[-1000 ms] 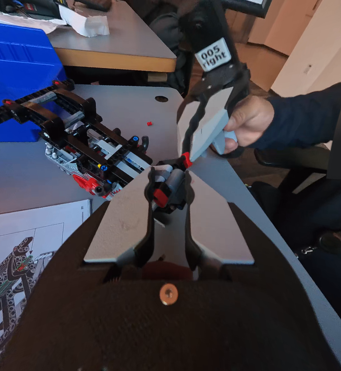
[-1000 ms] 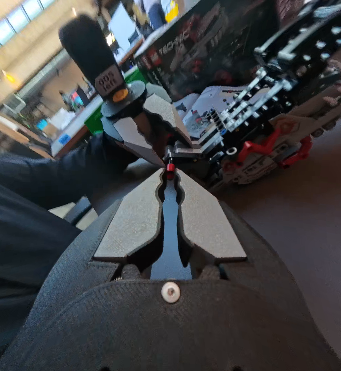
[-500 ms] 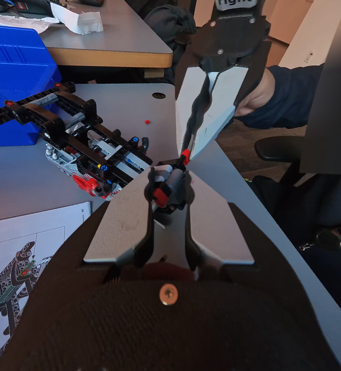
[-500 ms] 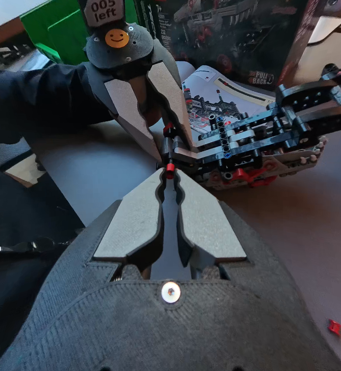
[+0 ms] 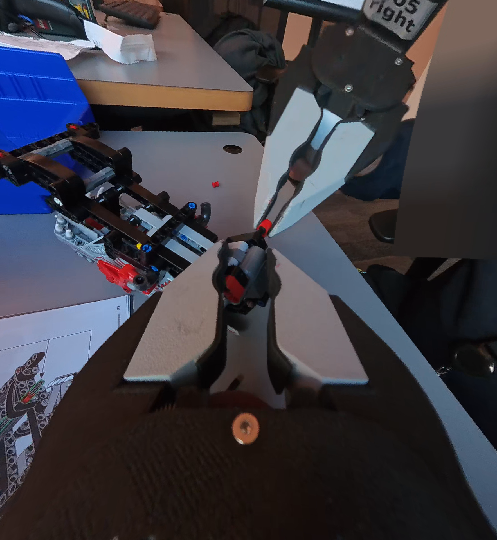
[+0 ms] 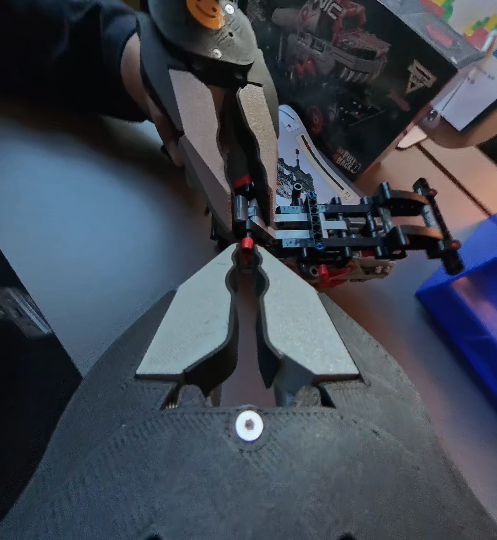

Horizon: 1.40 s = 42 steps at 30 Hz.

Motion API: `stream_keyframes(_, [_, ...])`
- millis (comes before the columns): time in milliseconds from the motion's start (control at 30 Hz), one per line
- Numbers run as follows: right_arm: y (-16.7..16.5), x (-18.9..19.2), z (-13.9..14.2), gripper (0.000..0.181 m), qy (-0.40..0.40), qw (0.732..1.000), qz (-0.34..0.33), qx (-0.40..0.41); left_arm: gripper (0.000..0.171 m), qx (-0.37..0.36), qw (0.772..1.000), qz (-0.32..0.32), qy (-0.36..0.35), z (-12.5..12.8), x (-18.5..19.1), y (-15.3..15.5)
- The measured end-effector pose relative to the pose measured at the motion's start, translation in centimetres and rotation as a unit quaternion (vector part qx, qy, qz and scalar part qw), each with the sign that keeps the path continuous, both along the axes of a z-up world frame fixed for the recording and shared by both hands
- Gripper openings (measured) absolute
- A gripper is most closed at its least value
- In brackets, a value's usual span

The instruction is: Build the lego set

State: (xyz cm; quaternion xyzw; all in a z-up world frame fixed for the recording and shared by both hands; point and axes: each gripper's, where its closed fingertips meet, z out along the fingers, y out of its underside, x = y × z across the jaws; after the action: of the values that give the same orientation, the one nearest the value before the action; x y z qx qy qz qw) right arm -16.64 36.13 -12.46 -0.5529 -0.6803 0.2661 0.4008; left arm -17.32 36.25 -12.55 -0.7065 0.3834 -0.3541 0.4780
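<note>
Grey desk (image 5: 168, 157), carrying all parts of the build. On it, largest first: a blue bin (image 5: 22, 117) at the far left edge of the left wrist view; a dark printed set box (image 6: 358, 73) standing behind the work in the right wrist view; an open instruction booklet (image 5: 36, 350) lying flat near the left tongs; and the partly built model (image 5: 109, 210), a long frame of black beams with grey beams, blue pins and red parts at its near end, resting on the desk just in front of the bin. Left tongs (image 5: 245, 260): clamped on a small sub-assembly (image 5: 247, 271) of grey, black and red pieces, held above the desk near the model's near end. Right tongs (image 6: 247, 248): drawn nearly together, pinching a small red bush (image 6: 246, 243) at their tips; in the left wrist view the same tongs (image 5: 266, 228) reach in from above with the bush (image 5: 264, 225) on a thin black axle that projects from the sub-assembly. The two pairs of tongs meet tip to tip at this axle. Smallest item: a loose red piece (image 5: 215, 184) lying alone on the desk beyond the model.
</note>
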Motion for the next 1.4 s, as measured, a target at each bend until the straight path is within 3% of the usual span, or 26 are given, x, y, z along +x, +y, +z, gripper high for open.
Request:
stream_keyframes(133, [0.1,-0.2,0.0,0.002,-0.029,0.991,0.053,0.118,0.018,0.004,1.000,0.002,-0.005,0.1,0.1,-0.1])
stream_keyframes(233, [0.1,-0.4,-0.1,0.002,-0.017,0.990,0.097,0.097,0.016,-0.005,1.000,-0.008,-0.018,0.1,0.3,-0.4])
stream_keyframes(333, [-0.1,-1.0,-0.2,0.002,-0.016,0.992,0.109,-0.065,0.015,-0.002,1.000,-0.003,-0.017,0.2,0.0,-0.2])
stream_keyframes(433, [-0.3,-1.3,-0.2,0.003,-0.030,0.965,0.104,-0.238,0.015,-0.005,1.000,0.003,-0.024,0.2,-0.3,-0.1])
stream_keyframes(500, [-0.5,-1.5,-0.2,0.004,-0.031,0.931,0.090,-0.353,0.014,-0.006,1.000,0.003,-0.024,0.2,-0.5,-0.1])
stream_keyframes(600, [-0.7,-1.5,0.0,0.003,-0.028,0.858,0.076,-0.507,0.014,-0.010,1.000,0.003,-0.029,0.3,-0.4,-0.1])
stream_keyframes(700, [-0.8,-1.5,0.2,0.003,-0.020,0.819,0.070,-0.569,0.014,-0.010,0.999,0.003,-0.030,0.4,-0.5,-0.1])
stream_keyframes(767, [-0.8,-1.6,0.2,0.003,-0.015,0.831,0.063,-0.552,0.014,-0.011,0.999,0.005,-0.030,0.4,-0.5,0.0])
stream_keyframes(933, [-0.8,-1.7,0.1,0.004,0.021,0.916,0.066,-0.396,0.012,-0.021,0.999,0.003,-0.035,0.6,-0.5,-0.1])
stream_keyframes(1067, [-0.8,-1.7,0.2,0.004,0.036,0.916,0.057,-0.395,0.012,-0.022,0.999,0.003,-0.030,0.6,-0.5,-0.2])
stream_keyframes(1133, [-0.4,-0.6,0.8,0.018,0.044,0.918,0.053,-0.391,0.018,-0.021,0.999,-0.004,-0.025,1.0,-0.4,-0.5])
stream_keyframes(1200, [1.5,2.4,1.9,0.024,0.059,0.930,0.021,-0.362,0.029,-0.006,1.000,0.005,-0.020,2.4,-1.0,-0.6])
stream_keyframes(1300, [9.0,10.6,2.5,0.030,0.079,0.955,-0.143,-0.247,0.043,0.023,1.000,0.019,0.005,5.5,-2.5,-2.0])
stream_keyframes(1400, [12.2,16.6,0.2,0.033,0.020,0.954,-0.219,-0.203,0.041,0.025,0.999,0.018,0.032,7.0,-3.0,-5.2])
